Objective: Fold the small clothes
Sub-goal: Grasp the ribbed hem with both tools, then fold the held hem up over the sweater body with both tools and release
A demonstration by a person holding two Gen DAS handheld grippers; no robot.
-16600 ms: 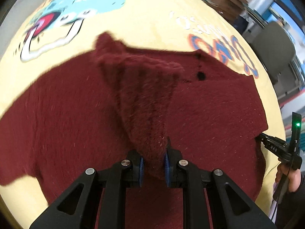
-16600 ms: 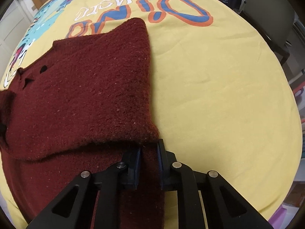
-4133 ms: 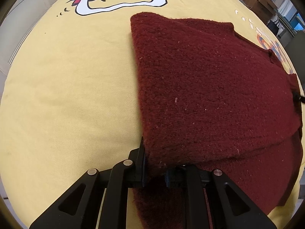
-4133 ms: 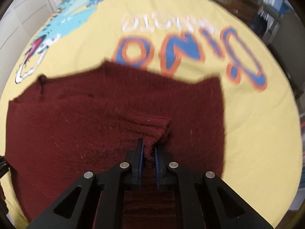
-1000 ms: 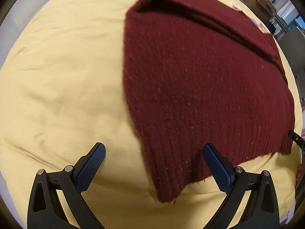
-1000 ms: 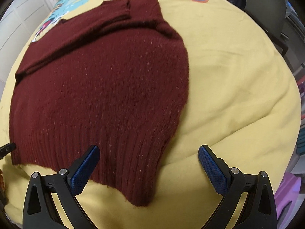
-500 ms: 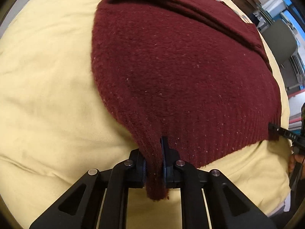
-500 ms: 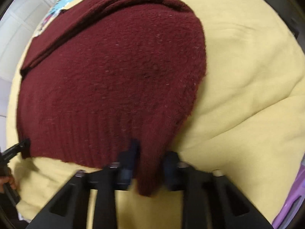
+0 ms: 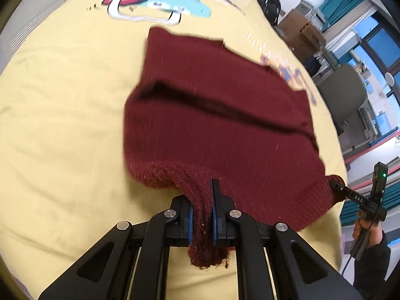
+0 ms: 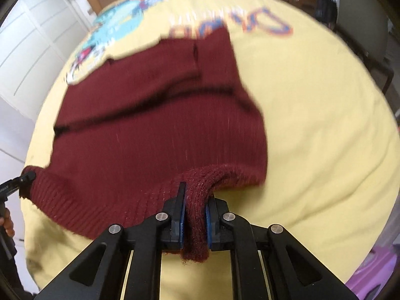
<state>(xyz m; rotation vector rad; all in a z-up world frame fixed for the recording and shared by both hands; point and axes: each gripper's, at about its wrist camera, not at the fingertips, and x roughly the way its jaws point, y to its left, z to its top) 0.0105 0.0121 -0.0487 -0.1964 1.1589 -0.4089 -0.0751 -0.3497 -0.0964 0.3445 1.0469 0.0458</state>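
Clamped now, both of them: left gripper (image 9: 201, 215) pinching the ribbed hem of the maroon sweater (image 9: 220, 115) at its left corner, right gripper (image 10: 194, 221) pinching the same hem at the right corner, knit bunched between the blue pads (image 9: 189, 221) and hanging out below in each wrist view. A second ago wide open and hovering over a hem lying flat near the front edge of the yellow printed bedspread (image 9: 62, 100); half a second ago just closing on it; by now lifted, hem corners raised off the cloth and curling up into two humps, frames blurred with motion. Rest of the sweater lying on the middle of the bedspread, sleeves already folded in across the body, collar end toward the far edge beside the cartoon print (image 9: 155, 2). Judged from this: side folds done, final bottom-to-top fold under way. Next, probably, carrying both corners forward together toward the collar and laying them down level. Main risk: uneven travel of the two hands skewing the fold, or the thick knit slipping from a narrow pinch.
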